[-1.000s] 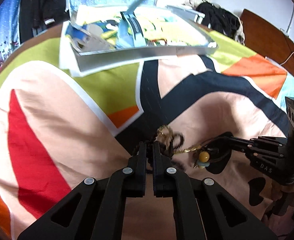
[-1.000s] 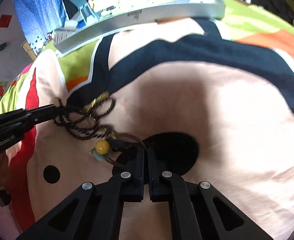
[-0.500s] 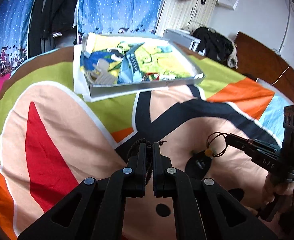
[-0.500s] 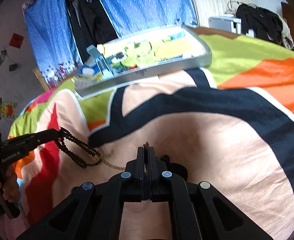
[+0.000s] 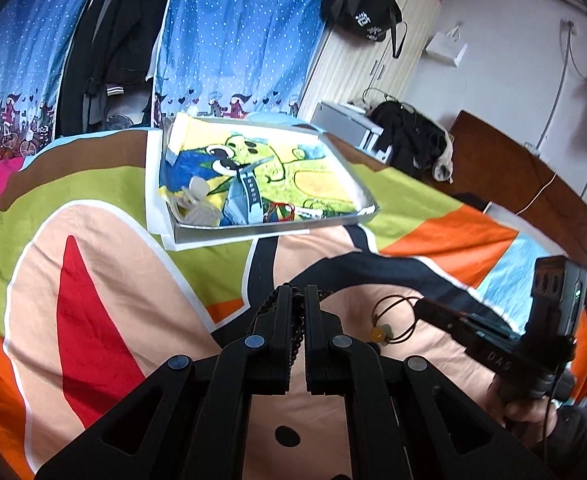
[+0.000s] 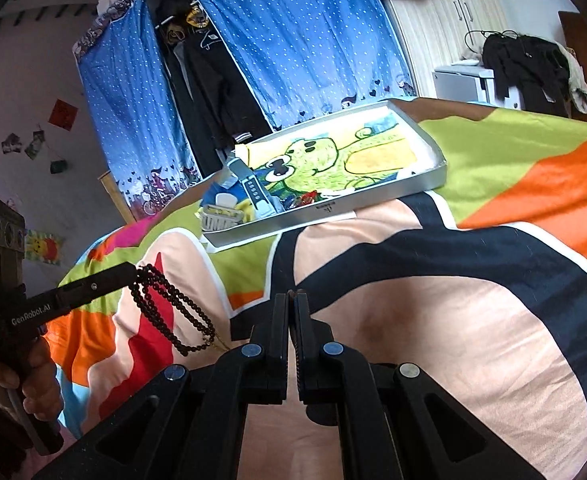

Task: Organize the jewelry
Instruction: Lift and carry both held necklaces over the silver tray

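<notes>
Short of the silver tray [image 5: 269, 228] on the bed [image 5: 105, 264], the left tongs [image 5: 298, 300] pinch a dark bead necklace [image 6: 173, 312] and the right tongs [image 6: 292, 304] pinch a brown cord pendant [image 5: 389, 320], both dangling clear of the bedspread.

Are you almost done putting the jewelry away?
Partly. Some pieces already lie in the tray. The left gripper holds the dark bead string and the right gripper holds the cord with a yellow bead, both above the bedspread. Both must go in the tray.
</notes>
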